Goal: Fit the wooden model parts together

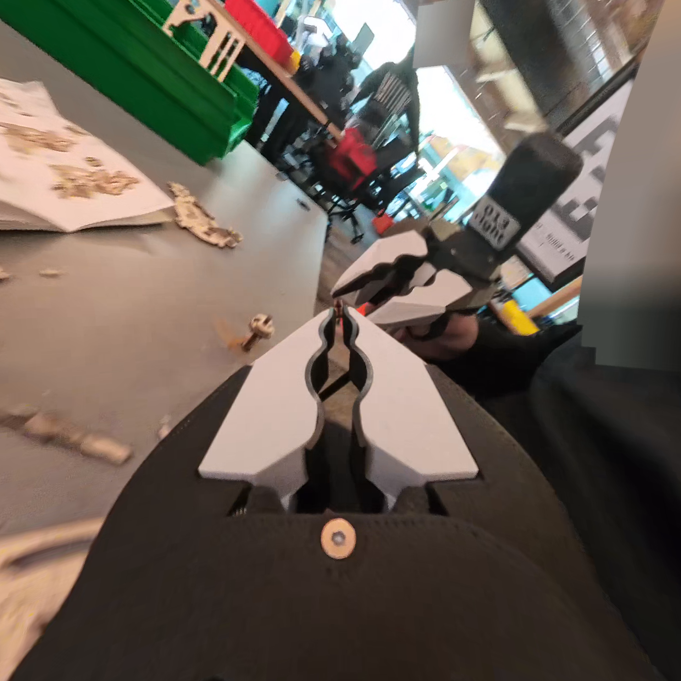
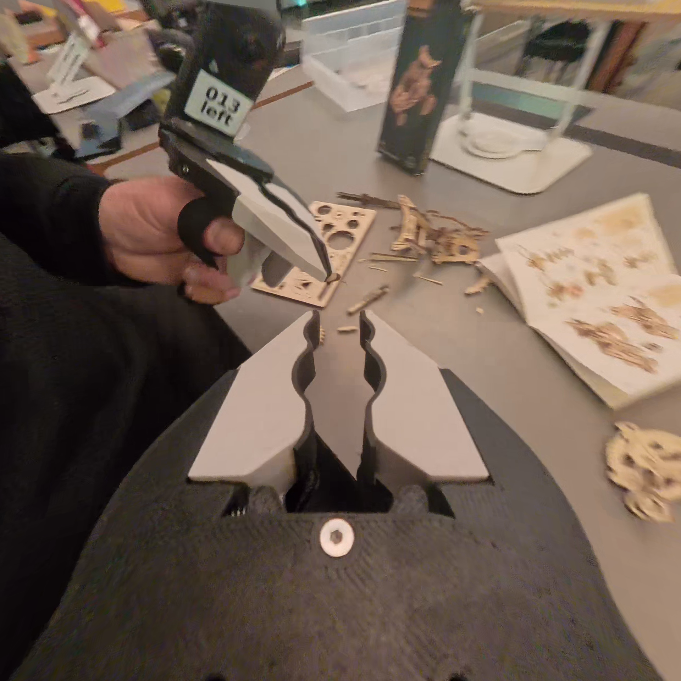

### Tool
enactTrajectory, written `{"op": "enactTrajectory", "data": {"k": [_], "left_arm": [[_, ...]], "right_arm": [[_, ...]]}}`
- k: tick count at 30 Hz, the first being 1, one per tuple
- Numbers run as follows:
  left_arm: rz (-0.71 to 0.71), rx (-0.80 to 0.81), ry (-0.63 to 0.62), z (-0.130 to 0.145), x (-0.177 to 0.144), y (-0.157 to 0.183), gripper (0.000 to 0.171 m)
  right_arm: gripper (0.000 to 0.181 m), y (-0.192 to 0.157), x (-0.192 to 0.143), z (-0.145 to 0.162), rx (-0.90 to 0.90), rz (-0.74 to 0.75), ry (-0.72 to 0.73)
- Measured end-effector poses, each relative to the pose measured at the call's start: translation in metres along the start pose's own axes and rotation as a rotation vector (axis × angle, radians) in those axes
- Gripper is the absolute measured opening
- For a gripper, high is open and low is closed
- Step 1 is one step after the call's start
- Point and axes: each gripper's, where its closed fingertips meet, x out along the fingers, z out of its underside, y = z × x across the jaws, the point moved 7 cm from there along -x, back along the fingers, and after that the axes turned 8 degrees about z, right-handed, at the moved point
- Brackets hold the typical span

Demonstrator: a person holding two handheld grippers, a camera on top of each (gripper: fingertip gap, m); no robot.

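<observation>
Step in hand looks like part pickup/carry. Left tongs pinched on small wooden part, held just over punched wooden sheet on tabletop. Right tongs spread apart, empty, near loose wooden pieces. Next prob: right grabs mating piece, aligns w/ left's.

Shared workshop or lab space. Grey tabletop littered with laser-cut wooden parts, punched-out sheet, open instruction booklet. Green storage bins, clear plastic boxes, office chairs, more worktables behind.
</observation>
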Motion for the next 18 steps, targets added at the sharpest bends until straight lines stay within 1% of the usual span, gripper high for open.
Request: {"op": "enactTrajectory", "data": {"k": [3, 7, 10, 13, 18], "left_arm": [[0.122, -0.120, 0.125, -0.010, 0.032, -0.007, 0.001], [0.243, -0.280, 0.244, -0.018, 0.060, -0.014, 0.001], [0.267, -0.338, 0.297, -0.023, 0.067, -0.020, 0.002], [0.276, -0.365, 0.343, -0.026, 0.069, -0.022, 0.002], [0.284, -0.398, 0.364, -0.027, 0.070, -0.024, 0.001]], "right_arm": [[0.019, 0.015, -0.016, 0.002, -0.030, 0.110, 0.051], [0.018, 0.024, -0.021, -0.007, -0.114, 0.220, 0.116], [0.020, 0.034, -0.021, -0.011, -0.137, 0.278, 0.155], [0.016, 0.041, -0.023, -0.012, -0.161, 0.341, 0.188], [0.009, 0.041, -0.019, -0.013, -0.202, 0.364, 0.216]]}}
